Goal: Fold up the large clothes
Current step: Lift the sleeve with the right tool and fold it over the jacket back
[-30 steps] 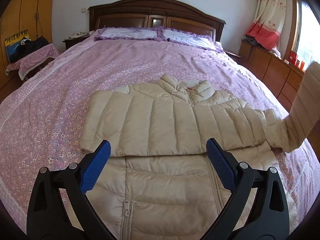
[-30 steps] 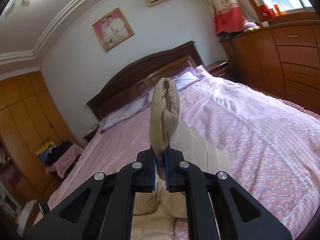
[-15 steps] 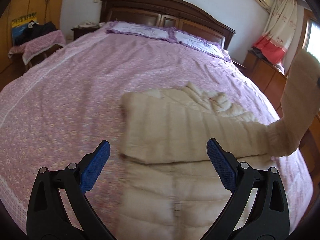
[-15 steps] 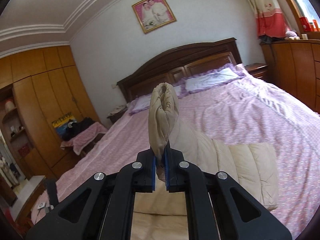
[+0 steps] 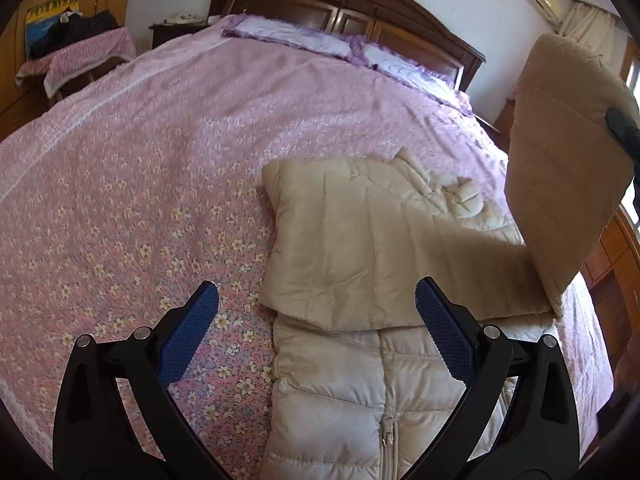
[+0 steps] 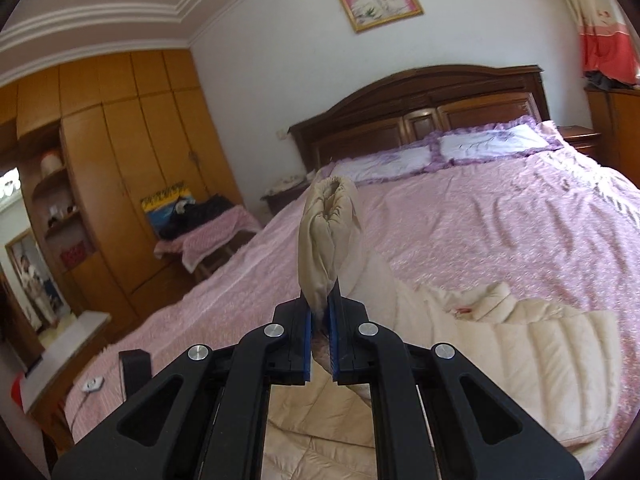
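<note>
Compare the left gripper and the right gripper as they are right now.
The left gripper is open and holds nothing; the right gripper is shut on the jacket sleeve. The left hangs over the jacket lying on the bed; the right lifts the sleeve above it. Both have black frames and blue pads.

The left part of the bedspread [image 5: 132, 200] lies bare and flat, so a gripper can pass there freely. The cream jacket [image 5: 360, 248] covers the right part, from the near edge up toward the middle. Its raised sleeve [image 5: 560, 168] stands up at the right side and blocks the way there. At the far end the pillows [image 5: 320, 42] and the headboard [image 5: 340, 4] close the bed. A covered stool [image 6: 208, 236] stands beside the left edge.
</note>
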Demonstrator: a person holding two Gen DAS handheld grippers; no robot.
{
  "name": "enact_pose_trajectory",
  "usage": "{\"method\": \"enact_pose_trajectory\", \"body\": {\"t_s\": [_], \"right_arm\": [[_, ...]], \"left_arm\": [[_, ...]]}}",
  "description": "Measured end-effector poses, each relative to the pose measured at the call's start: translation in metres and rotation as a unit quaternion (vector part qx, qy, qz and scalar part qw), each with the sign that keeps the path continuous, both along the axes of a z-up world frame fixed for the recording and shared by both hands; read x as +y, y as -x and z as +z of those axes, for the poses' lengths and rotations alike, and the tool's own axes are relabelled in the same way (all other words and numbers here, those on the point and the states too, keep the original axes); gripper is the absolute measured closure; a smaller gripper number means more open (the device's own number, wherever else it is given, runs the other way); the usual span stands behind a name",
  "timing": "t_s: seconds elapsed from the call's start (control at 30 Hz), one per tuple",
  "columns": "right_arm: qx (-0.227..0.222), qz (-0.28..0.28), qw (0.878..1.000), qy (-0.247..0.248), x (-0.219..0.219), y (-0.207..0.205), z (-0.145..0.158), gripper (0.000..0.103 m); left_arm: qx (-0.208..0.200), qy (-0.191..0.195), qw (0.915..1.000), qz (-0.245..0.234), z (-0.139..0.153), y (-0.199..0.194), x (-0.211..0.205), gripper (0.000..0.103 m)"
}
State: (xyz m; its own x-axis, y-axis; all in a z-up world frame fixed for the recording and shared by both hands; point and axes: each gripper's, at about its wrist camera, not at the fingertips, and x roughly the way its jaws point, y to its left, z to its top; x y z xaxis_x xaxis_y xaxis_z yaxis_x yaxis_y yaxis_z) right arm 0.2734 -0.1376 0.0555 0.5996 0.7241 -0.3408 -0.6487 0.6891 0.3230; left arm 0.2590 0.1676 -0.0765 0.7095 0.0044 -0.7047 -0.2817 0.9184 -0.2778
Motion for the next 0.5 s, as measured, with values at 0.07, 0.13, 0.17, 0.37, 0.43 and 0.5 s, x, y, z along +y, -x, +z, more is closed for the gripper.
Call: {"method": "enact_pose_trajectory", "body": {"t_s": [0.07, 0.13, 0.17, 0.37, 0.43, 0.5], "right_arm": [[0.008, 0.009, 1.0, 0.006, 0.006, -0.003, -0.011, 0.095], [0.016, 0.017, 1.0, 0.014, 0.014, -0.007, -0.026, 0.095], [0.022, 0.023, 0.999, 0.017, 0.018, -0.01, -0.032, 0.095], [0.059, 0.045, 0.996, 0.051, 0.041, -0.019, -0.077, 0.095], [0.066, 0.053, 0.995, 0.063, 0.049, -0.016, -0.089, 0.095], [0.073, 0.06, 0.993, 0.073, 0.057, -0.014, -0.099, 0.095]], "left_arm": [[0.008, -0.014, 0.9998, -0.007, 0.0, -0.004, -0.003, 0.005], [0.005, -0.043, 0.999, -0.016, 0.006, -0.006, -0.008, 0.005], [0.003, -0.054, 0.9984, -0.016, 0.008, -0.006, -0.008, 0.005], [0.015, -0.031, 0.9994, -0.002, -0.002, -0.009, 0.006, 0.005], [0.022, -0.039, 0.999, 0.002, -0.004, -0.012, 0.005, 0.005], [0.028, -0.041, 0.9987, 0.006, -0.006, -0.012, 0.007, 0.005]]}}
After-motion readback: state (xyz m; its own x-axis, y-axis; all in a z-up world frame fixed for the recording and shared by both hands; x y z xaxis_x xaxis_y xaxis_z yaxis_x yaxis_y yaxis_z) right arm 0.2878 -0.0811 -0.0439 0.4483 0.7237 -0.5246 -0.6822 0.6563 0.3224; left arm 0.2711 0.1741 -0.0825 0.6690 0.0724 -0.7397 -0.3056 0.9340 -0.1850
